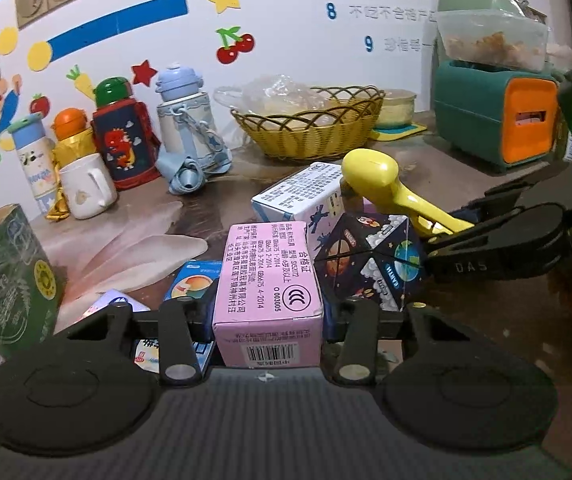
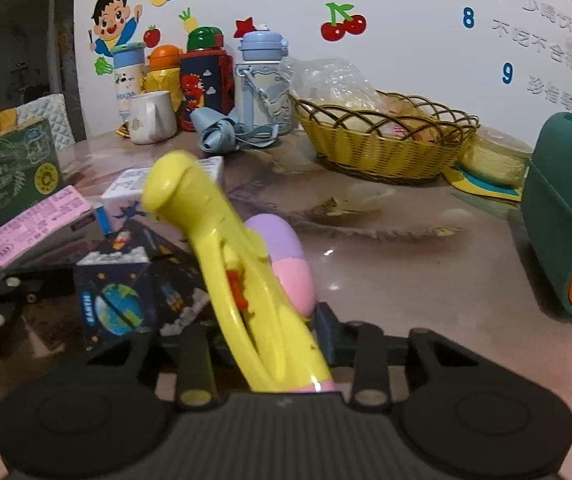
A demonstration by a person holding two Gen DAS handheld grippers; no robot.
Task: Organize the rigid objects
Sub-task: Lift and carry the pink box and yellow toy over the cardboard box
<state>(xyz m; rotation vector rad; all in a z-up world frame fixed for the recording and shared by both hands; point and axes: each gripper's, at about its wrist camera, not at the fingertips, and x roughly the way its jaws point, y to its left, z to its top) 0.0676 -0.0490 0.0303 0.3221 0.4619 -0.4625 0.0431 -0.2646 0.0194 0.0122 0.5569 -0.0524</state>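
My left gripper [image 1: 266, 312] is shut on a pink box [image 1: 268, 280] printed with black text and a barcode, held lengthwise between the jaws. Beyond it lie a space-themed cube [image 1: 369, 260] and a white and blue carton [image 1: 301, 198]. My right gripper [image 2: 276, 344] is shut on a yellow plastic toy [image 2: 222, 248] with an orange part, which sticks up and away toward the left. In the left wrist view the right gripper [image 1: 445, 236] comes in from the right with the yellow toy [image 1: 381, 180]. A pink and purple rounded toy [image 2: 286, 256] lies just behind the yellow one.
Against the wall stand several kids' bottles [image 1: 120, 132], a white mug [image 1: 88, 186] and a folded blue strap [image 1: 188, 172]. A yellow wicker basket [image 1: 309, 124] sits mid-table, a teal and orange appliance [image 1: 497, 116] at right, a green carton [image 1: 6, 280] at left.
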